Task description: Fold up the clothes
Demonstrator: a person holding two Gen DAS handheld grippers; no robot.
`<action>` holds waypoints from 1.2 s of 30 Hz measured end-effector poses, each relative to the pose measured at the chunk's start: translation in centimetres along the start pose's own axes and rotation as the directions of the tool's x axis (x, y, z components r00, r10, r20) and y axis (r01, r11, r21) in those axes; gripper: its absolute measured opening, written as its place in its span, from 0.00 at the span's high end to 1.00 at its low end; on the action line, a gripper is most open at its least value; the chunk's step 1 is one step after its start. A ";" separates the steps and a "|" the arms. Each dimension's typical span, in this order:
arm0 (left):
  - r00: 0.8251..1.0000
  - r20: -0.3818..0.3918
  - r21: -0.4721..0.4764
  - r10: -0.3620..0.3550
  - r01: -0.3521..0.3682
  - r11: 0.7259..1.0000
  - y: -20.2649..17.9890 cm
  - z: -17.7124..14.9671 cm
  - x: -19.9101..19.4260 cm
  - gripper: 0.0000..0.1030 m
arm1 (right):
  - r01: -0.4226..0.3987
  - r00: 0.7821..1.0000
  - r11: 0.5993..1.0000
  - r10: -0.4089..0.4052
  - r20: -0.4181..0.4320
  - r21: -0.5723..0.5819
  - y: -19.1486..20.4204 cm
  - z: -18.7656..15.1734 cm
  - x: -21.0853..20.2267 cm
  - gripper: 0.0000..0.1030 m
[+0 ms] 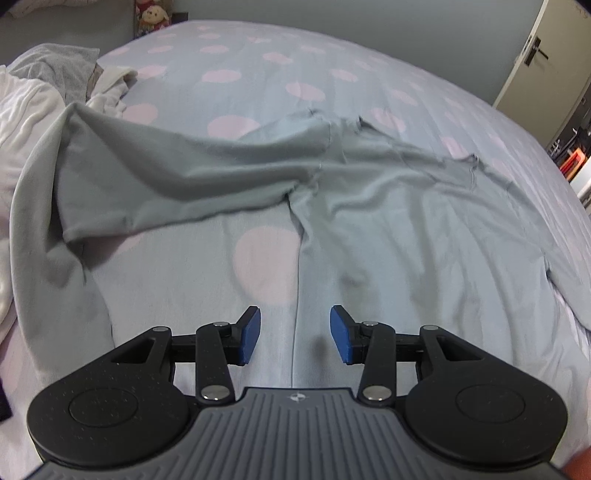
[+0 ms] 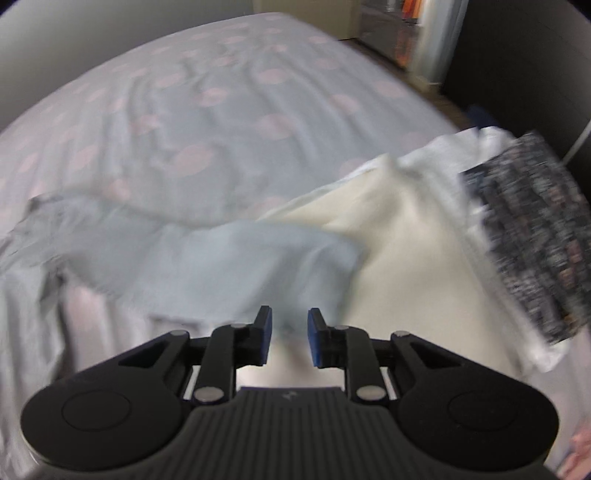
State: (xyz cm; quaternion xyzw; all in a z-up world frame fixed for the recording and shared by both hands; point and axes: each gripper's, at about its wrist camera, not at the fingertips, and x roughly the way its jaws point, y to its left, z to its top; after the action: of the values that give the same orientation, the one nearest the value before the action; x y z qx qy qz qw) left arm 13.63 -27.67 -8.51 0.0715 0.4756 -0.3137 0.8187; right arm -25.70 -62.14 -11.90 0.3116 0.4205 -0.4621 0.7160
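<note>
A pale grey-green T-shirt (image 1: 388,206) lies spread on a bed sheet (image 1: 258,74) patterned with pink dots. In the left wrist view its long axis runs away from the camera, with the neck opening (image 1: 332,122) at the far end and the hem toward the near edge of the picture. The body of the shirt lies to the right of a straight edge that runs between the fingers. One sleeve (image 1: 166,177) is folded across to the left, raised in a loose ridge, its cuff end lying near a white garment (image 1: 26,122) at the left edge.

The left gripper (image 1: 295,334) hovers low over the near part of the shirt, its blue pads (image 1: 251,334) well apart and holding nothing.

The right wrist view is blurred. There the same shirt (image 2: 207,262) stretches from the left edge toward the centre, one end draped onto a cream garment (image 2: 399,236). Beside that, at the right, sits a pile with white cloth (image 2: 443,166) and a dark speckled garment (image 2: 535,236). The right gripper (image 2: 290,338) is just above the shirt's near edge with its fingers apart, a narrower gap than the left's; nothing is between them.

Beyond the shirt the sheet is bare all the way to the far edge of the bed. A stuffed toy (image 1: 153,16) sits past the far left corner, and a door (image 1: 546,55) stands at the right.
</note>
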 end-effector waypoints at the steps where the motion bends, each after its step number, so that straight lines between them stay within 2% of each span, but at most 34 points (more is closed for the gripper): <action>1: 1.000 -0.005 0.000 -0.005 0.005 1.000 0.0 -0.2 -0.2 0.60 | -0.025 1.000 1.000 0.025 -0.007 -0.011 0.9 -0.6 0.1 0.73; 8: 0.998 0.061 -0.009 -0.027 0.028 1.000 0.5 0.8 -1.8 0.58 | -0.149 0.988 0.978 0.141 -0.065 -0.146 8.6 -2.8 2.4 0.73; 11: 0.995 0.090 -0.014 -0.046 0.047 0.999 0.8 3.0 -2.2 0.58 | -0.175 0.984 0.964 0.166 -0.062 -0.201 11.7 -2.0 3.7 0.73; 16: 0.990 0.136 0.087 -0.040 0.028 0.996 -0.2 8.2 -1.1 0.56 | -0.214 0.977 0.933 0.211 -0.039 -0.288 16.5 1.2 6.8 0.73; 19: 0.988 0.152 0.136 -0.020 -0.001 0.991 -1.0 11.5 0.7 0.53 | -0.231 0.971 0.913 0.239 -0.017 -0.336 19.4 3.4 9.1 0.73; 23: 0.989 0.144 0.151 -0.028 0.006 0.988 -1.3 15.8 4.5 0.53 | -0.245 0.962 0.884 0.272 0.011 -0.397 23.2 6.2 12.3 0.70; 27: 0.992 0.127 0.167 -0.004 -0.017 0.986 -1.8 18.9 9.0 0.53 | -0.235 0.958 0.857 0.284 0.039 -0.459 26.9 9.1 15.4 0.69; 31: 0.995 0.092 0.246 -0.022 -0.001 0.969 -2.5 20.6 13.1 0.53 | -0.251 0.941 0.822 0.330 0.069 -0.510 30.4 12.1 17.7 0.66; 36: 0.997 0.071 0.310 -0.007 -0.016 0.951 -2.5 20.9 16.6 0.53 | -0.265 0.922 0.781 0.378 0.089 -0.566 34.6 15.0 20.5 0.62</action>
State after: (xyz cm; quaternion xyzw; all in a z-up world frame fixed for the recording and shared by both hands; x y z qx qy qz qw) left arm 33.38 -45.75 -10.50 0.1892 0.3906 -0.3850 0.8145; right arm 15.49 -69.71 -21.38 0.1156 0.4011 -0.2227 0.8810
